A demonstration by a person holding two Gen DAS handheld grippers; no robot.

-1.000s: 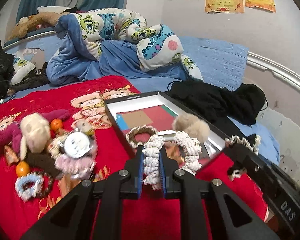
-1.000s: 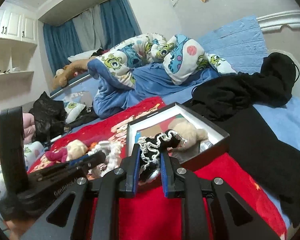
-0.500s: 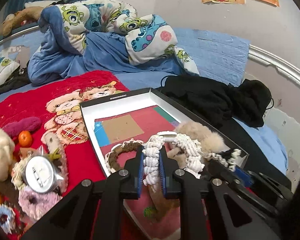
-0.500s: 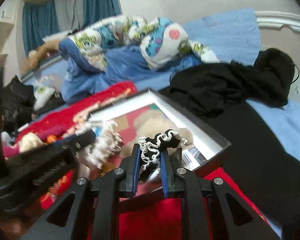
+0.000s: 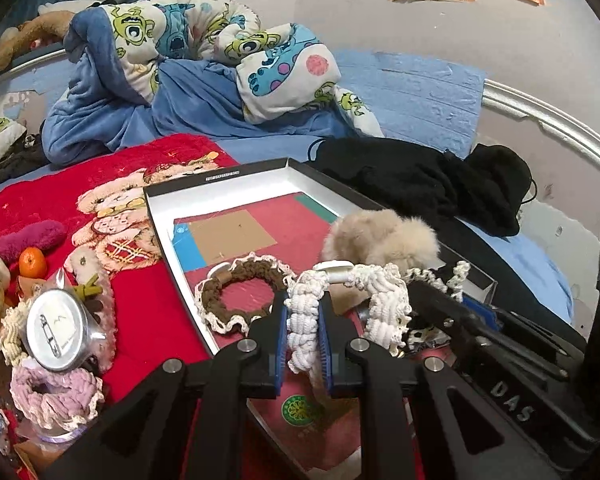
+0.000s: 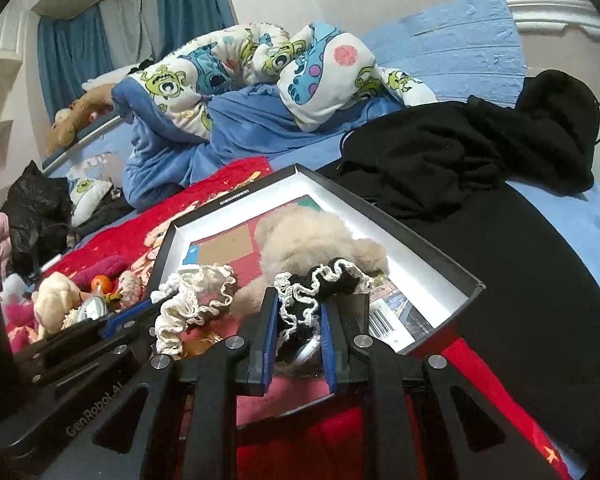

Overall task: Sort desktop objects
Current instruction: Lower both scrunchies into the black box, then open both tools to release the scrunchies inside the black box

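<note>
- Left wrist view: the left tool is clamped on a white scrunchie, soft, light and floppy, best pinched across its band. It hangs over the box, just ahead.
- Right wrist view: the right tool is clamped on a black scrunchie, equally limp, above the box's near end.

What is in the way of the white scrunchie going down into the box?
Nothing blocks it. The left claw holds the white scrunchie over the box; the brown scrunchie and fluffy toy lie beside.
</note>
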